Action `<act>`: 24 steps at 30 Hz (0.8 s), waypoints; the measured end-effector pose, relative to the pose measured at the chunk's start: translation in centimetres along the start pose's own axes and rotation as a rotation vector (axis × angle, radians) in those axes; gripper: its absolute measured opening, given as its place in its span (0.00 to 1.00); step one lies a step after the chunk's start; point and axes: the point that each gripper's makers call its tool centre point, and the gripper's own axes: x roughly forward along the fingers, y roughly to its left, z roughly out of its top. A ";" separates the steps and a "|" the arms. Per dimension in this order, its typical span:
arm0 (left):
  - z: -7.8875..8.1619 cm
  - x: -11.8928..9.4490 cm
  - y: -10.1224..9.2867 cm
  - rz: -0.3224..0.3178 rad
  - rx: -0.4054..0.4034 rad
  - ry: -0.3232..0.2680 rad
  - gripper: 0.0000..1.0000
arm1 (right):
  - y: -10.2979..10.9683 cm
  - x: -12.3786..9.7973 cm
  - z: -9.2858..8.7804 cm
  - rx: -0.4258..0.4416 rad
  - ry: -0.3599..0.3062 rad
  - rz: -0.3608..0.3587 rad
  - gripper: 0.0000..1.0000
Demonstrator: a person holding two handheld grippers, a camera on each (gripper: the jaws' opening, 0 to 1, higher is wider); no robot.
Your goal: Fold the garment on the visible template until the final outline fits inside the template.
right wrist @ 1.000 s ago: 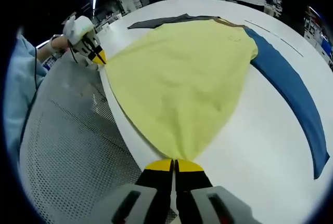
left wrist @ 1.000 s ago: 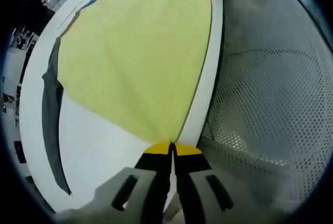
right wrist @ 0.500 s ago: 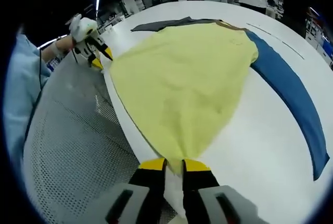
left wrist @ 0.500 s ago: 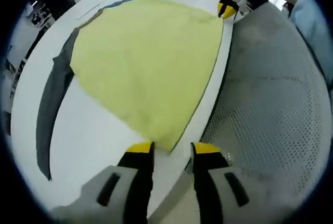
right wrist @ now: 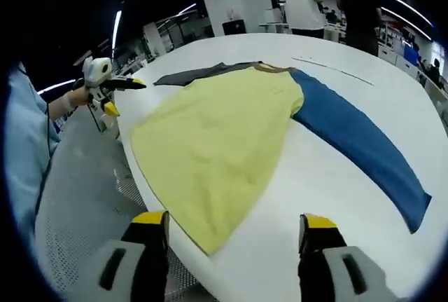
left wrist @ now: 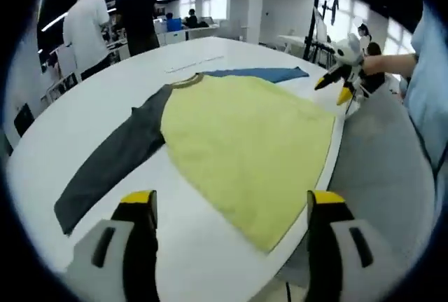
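Left gripper view: the left gripper [left wrist: 231,207] is seen with its yellow-tipped jaws spread wide and nothing held between them. Just beyond the jaws lies the hem corner of the pale yellow long-sleeved shirt [left wrist: 245,148], spread flat on the round white table [left wrist: 91,116]. Farther out from the left-hand jaw the charcoal grey sleeve [left wrist: 112,162] is stretched straight, and past the brown neckband the blue sleeve [left wrist: 255,74] reaches away. Off to the right of the jaws the right gripper [left wrist: 339,85] is seen, also parted and empty.

In the right gripper view the jaws of that gripper [right wrist: 231,225] stand wide apart with nothing held, the other hem corner lying just ahead of the left-hand jaw, and the blue sleeve running out beyond the right-hand jaw.

No template outline can be made out on the table. The next fold is probably best begun at a sleeve: the cuff should be pinched thinly, lifted low, and carried across the yellow body so no wrinkle is dragged in. The cloth appears soft, thin and matte, likely to slide on the smooth tabletop; the grey perforated mat [right wrist: 77,197] borders the table's near edge.
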 end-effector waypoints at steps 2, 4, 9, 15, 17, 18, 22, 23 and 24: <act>0.6 0.0 0.3 0.002 -0.030 -0.051 0.98 | -0.7 -0.2 0.4 0.012 -0.030 -0.034 0.93; 1.3 0.0 0.2 -0.011 -0.043 -0.105 0.99 | -1.4 -0.5 0.7 0.024 -0.054 -0.064 1.00; 1.2 0.2 0.1 -0.009 -0.058 -0.123 0.99 | -2.5 -1.0 1.5 0.058 -0.097 -0.091 1.00; 1.2 0.3 0.2 -0.009 -0.070 -0.133 0.99 | -3.9 -1.2 2.0 0.084 -0.126 -0.118 1.00; 1.1 0.4 0.1 -0.010 -0.078 -0.132 0.99 | -4.2 -1.0 1.6 0.098 -0.115 -0.119 1.00; 1.1 0.4 0.2 -0.007 -0.076 -0.134 0.99 | -4.4 -0.9 1.4 0.093 -0.107 -0.124 1.00; 1.1 0.4 0.3 0.003 -0.094 -0.153 0.99 | -6.5 -1.3 1.1 0.094 -0.101 -0.171 1.00; 1.2 0.4 0.4 0.004 -0.100 -0.157 0.99 | -7.1 -1.5 1.2 0.109 -0.104 -0.191 0.99; 1.1 0.4 0.5 0.006 -0.115 -0.165 0.99 | -8.2 -1.8 1.3 0.133 -0.116 -0.220 0.98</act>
